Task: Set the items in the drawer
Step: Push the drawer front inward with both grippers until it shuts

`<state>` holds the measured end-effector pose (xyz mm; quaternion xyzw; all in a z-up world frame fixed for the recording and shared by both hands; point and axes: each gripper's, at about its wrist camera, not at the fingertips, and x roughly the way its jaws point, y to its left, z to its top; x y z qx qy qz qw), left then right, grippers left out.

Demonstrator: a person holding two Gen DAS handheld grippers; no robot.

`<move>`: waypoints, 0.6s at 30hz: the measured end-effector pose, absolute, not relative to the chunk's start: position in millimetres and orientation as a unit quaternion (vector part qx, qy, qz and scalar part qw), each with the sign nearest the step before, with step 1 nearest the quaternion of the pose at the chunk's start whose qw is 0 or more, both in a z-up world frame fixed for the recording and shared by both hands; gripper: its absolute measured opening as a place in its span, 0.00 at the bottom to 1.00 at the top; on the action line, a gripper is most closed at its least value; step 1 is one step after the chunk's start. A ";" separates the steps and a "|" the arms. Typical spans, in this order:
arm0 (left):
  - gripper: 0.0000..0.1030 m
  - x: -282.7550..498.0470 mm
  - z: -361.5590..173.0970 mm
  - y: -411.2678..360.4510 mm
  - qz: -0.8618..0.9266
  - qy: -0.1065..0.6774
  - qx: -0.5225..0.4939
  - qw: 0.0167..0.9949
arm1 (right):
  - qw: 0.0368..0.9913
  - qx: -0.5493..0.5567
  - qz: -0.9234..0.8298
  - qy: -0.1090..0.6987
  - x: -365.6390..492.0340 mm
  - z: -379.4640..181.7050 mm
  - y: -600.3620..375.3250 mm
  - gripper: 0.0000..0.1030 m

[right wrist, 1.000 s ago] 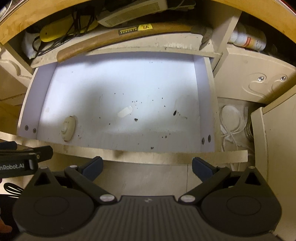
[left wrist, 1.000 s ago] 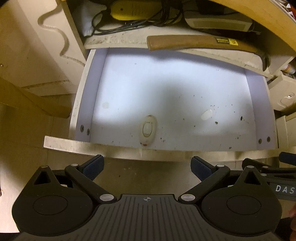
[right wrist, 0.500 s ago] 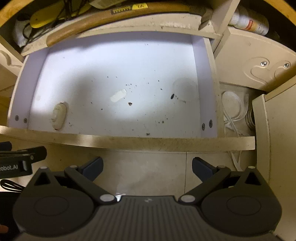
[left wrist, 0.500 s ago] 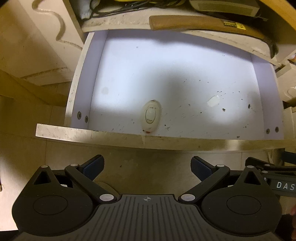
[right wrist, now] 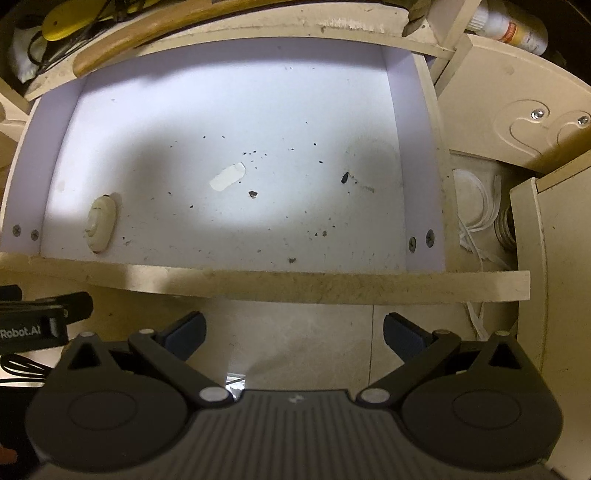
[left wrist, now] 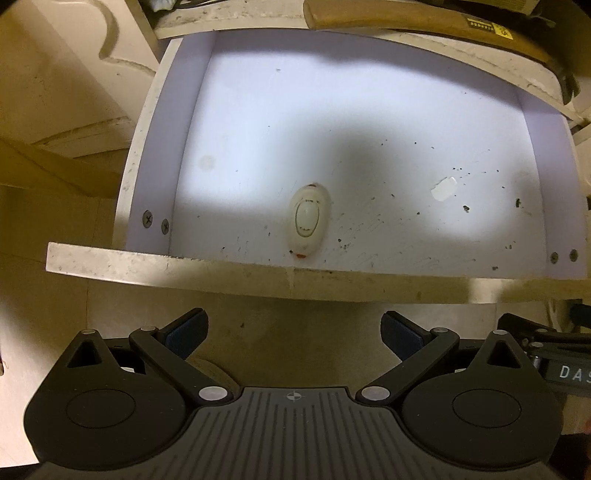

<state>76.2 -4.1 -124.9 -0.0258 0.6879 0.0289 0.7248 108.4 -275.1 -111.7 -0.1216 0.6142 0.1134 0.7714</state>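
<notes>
White-lined drawer (left wrist: 229, 110), pulled open, dusty, flecked with dark crumbs; front rail runs across the middle of both views.

Contents, left wrist view: one cream oval switch (left wrist: 308, 221) at 6 o'clock of the drawer floor, lying flat just behind the front rail; one small white scrap (left wrist: 443, 188) at 3 o'clock, well apart from it. In the right wrist view the same switch (right wrist: 100, 221) sits at 8 o'clock and the scrap (right wrist: 228, 177) near centre.

Above the drawer, 12 o'clock: wooden handle (left wrist: 406, 26) on a shelf, yellow tool (right wrist: 74, 18) with cables beside it.

Left gripper (left wrist: 293, 334): spread wide, nothing between its pads, short of the front rail over the floor. Right gripper (right wrist: 293, 334): likewise wide and empty.

Progress, judged: drawer open, one item apparently inside already. Neither gripper carries anything, so further items are yet to be fetched; the drawer is not yet closed.
</notes>
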 end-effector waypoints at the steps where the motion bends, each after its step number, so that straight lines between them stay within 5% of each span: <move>1: 1.00 77.2 -125.5 -4.0 0.030 0.689 -0.028 0.724 | 0.772 -0.122 0.113 0.614 109.4 -112.4 -274.4 1.00; 18: 1.00 81.6 -127.8 -9.6 0.024 0.680 -0.002 0.733 | 0.786 -0.118 0.105 0.597 122.6 -117.4 -270.1 1.00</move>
